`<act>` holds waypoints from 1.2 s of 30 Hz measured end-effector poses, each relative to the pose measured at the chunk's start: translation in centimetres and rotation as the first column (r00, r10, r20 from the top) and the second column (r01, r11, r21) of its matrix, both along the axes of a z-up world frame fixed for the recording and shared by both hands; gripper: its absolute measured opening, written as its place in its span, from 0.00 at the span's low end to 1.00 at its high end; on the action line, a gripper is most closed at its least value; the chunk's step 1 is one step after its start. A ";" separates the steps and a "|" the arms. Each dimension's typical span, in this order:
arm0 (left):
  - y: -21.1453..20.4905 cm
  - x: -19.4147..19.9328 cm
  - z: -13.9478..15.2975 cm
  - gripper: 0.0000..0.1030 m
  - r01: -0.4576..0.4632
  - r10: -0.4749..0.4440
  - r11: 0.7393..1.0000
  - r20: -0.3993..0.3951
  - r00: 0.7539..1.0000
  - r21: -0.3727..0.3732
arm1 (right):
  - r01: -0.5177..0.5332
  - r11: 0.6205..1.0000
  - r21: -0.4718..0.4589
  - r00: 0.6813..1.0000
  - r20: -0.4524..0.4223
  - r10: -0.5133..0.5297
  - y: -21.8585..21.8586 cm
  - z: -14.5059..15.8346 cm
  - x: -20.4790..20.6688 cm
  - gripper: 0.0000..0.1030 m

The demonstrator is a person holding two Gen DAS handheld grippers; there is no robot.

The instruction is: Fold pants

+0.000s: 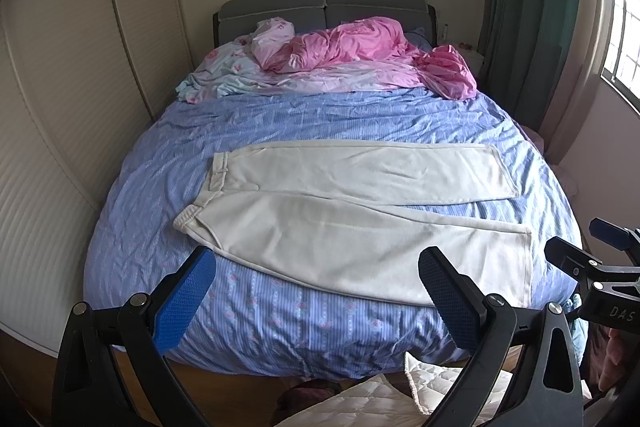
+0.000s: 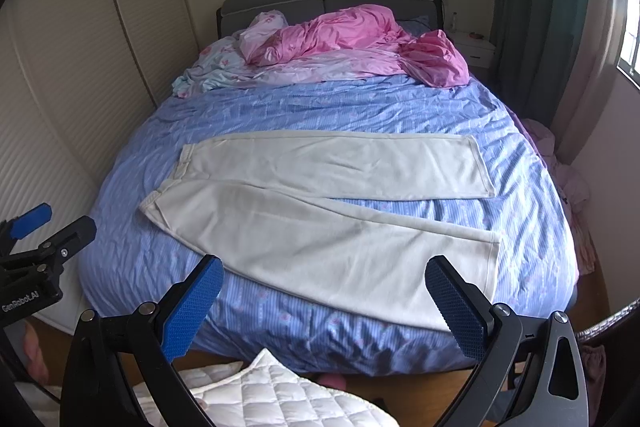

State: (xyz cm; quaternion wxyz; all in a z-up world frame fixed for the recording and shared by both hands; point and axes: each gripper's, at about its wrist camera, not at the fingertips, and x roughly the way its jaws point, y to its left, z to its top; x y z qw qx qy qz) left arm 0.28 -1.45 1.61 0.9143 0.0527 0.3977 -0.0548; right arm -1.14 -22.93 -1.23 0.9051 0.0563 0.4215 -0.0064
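The pants (image 1: pixel 352 227) were laid flat on the bed (image 1: pixel 320 115), in the middle of the frame in both wrist views, unfolded. The waistband was seen at the left and the two legs were spread toward the right, with a wedge of blue sheet shown between them. The nearer leg was draped close to the bed's front edge.

The left claw (image 1: pixel 316 299) was held wide open at the bottom of its frame, short of the bed, with nothing gripped; the near leg was framed between its blue pads (image 1: pixel 184 301). The right claw (image 2: pixel 324 305) was likewise held wide open and empty, low in its frame.

A pink quilt (image 1: pixel 360 45) was heaped at the top centre, by the headboard (image 1: pixel 320 7).
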 end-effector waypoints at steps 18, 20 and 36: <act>-0.2 -0.2 0.5 1.00 0.001 -0.001 1.000 0.005 1.000 -0.006 | -0.004 1.000 -0.009 1.000 0.006 0.004 0.2 -0.1 0.0 1.00; -0.3 -0.2 0.5 1.00 0.001 -0.001 1.000 0.006 1.000 -0.004 | -0.003 1.000 -0.009 1.000 0.009 0.004 0.2 -0.2 -0.1 1.00; 0.0 0.3 0.5 1.00 -0.003 0.003 1.000 -0.009 1.000 -0.016 | -0.013 1.000 -0.010 1.000 -0.013 0.013 0.9 -1.2 0.7 1.00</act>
